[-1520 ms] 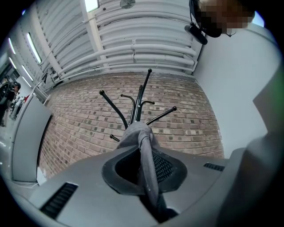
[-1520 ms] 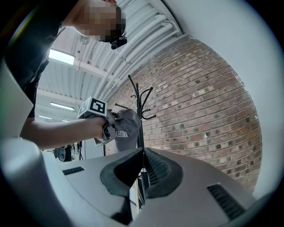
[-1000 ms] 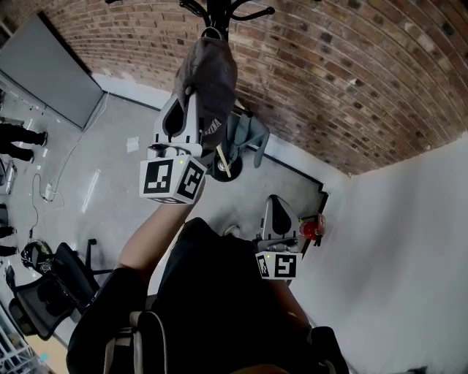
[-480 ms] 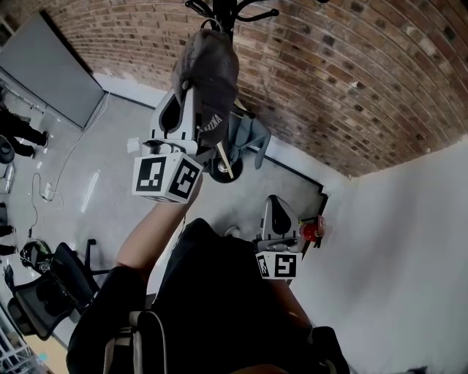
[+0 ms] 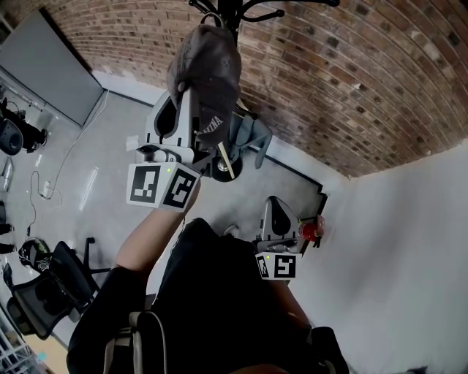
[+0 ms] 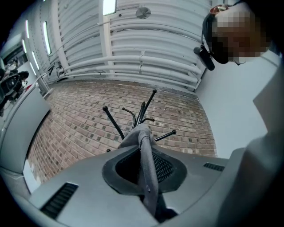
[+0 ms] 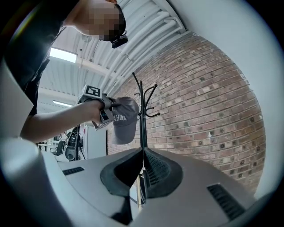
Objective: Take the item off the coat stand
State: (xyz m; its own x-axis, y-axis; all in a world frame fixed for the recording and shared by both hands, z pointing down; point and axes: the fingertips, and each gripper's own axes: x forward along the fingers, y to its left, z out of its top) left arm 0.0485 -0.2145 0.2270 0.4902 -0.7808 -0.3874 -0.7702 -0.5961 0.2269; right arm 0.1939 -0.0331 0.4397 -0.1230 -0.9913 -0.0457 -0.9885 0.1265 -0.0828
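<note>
The left tool [image 6: 145, 153] was clamped on a fold of the grey cap [image 5: 208, 62], which hung at the top of the coat stand [image 5: 232, 11], seemingly with its back loop over a hook. Lifting up and outward with a firm grip should free it cleanly. The right tool [image 5: 276, 212] was closed on nothing, held low.
</note>
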